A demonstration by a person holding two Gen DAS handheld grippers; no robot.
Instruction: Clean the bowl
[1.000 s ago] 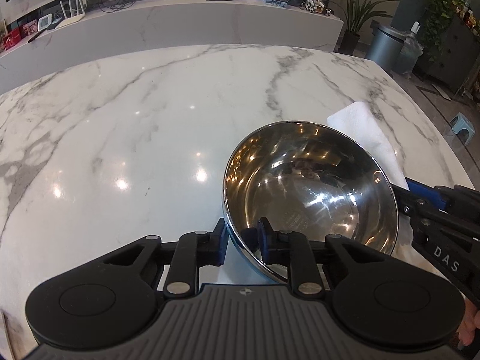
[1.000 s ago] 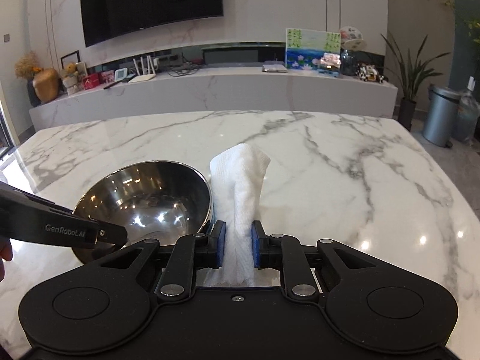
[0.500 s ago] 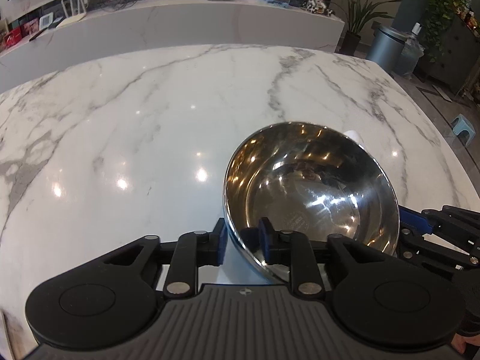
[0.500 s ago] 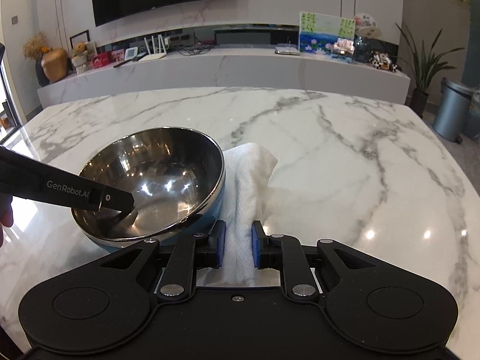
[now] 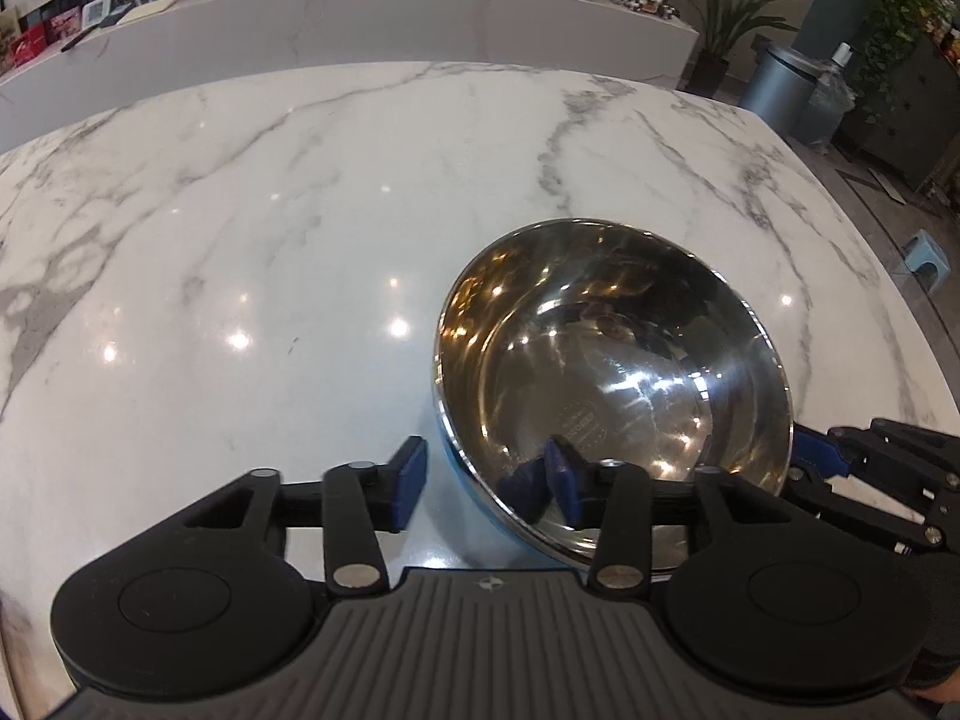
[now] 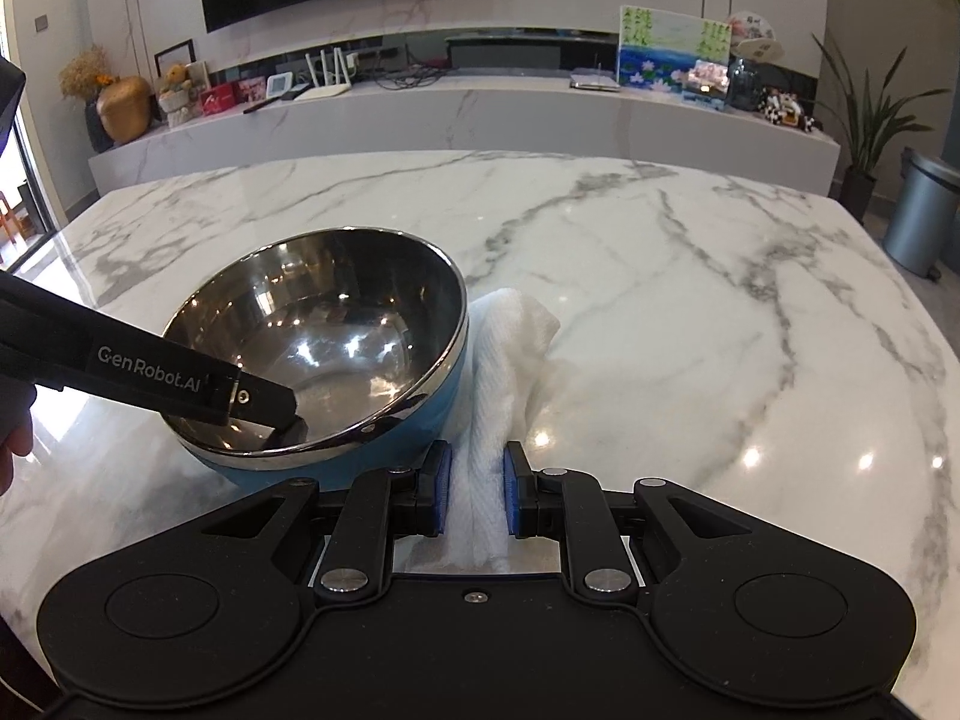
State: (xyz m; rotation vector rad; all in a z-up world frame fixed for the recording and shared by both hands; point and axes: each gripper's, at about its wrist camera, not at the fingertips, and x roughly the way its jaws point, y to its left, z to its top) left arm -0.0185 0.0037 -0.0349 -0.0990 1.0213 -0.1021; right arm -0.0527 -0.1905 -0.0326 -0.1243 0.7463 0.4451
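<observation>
The bowl (image 5: 612, 372) sits toward the near right part of the marble desk (image 5: 270, 240), steel inside and blue outside, tipped so that its mouth faces up and away from the left gripper (image 5: 489, 483); being round, it has no long axis to speak of, only the lean of its rim, whose near edge rides higher. The left gripper straddles that near rim, one pad outside the wall and one inside the hollow, with the jaws closing; the outer pad stands visibly clear of the blue wall, so the rim is between them but not yet pinched. The right gripper (image 6: 474, 495) has its jaws clenched on a white cloth (image 6: 510, 348), which trails forward on the desk and lies against the bowl's right side. The step in hand looks like steadying the bowl while the cloth is brought up for wiping; no wiping of the inside has begun, judging by the cloth lying outside. The next move calls for the left jaws to seat firmly on the rim, then for the right hand to lift the cloth over the edge and into the hollow without pushing the bowl along the smooth, slippery stone.
</observation>
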